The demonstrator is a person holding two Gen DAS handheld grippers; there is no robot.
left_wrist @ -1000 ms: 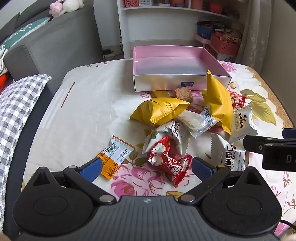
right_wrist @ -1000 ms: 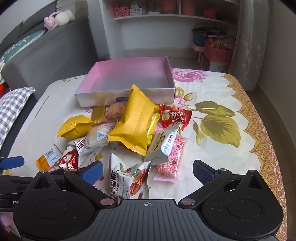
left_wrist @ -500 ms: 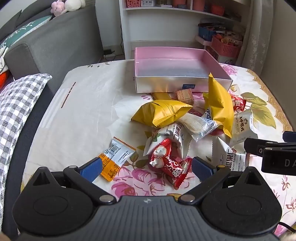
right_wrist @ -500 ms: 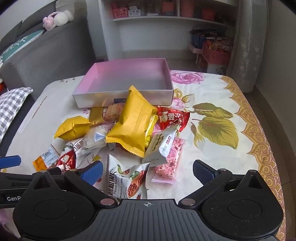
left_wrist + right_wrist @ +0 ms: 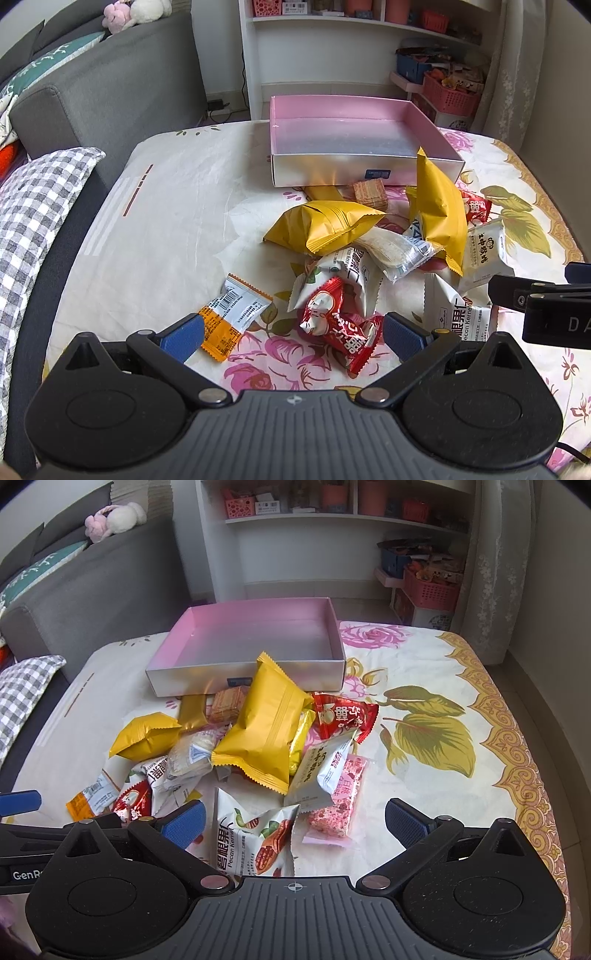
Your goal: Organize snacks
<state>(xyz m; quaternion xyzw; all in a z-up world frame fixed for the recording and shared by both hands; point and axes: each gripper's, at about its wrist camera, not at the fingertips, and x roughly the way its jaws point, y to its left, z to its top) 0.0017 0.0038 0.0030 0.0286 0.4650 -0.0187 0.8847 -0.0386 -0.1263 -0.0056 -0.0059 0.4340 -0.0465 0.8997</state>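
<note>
Loose heap of foil and plastic snack packets in the middle of the flower-printed tablecloth, just in front of the empty shallow pink cardboard box. Light, crinkly, slippery stuff – puffed yellow pillow packs likely to squash or skid, so best pinched at a crimped end seam. Nearest the left gripper, spread wide and holding nothing: a red twisted-foil packet. Between the right gripper fingers, likewise parted and empty: a white pecan-kernel pouch. Soft cloth underneath – prone to bunching. Around the table, a grey sofa, a checked cushion and white shelves.
</note>
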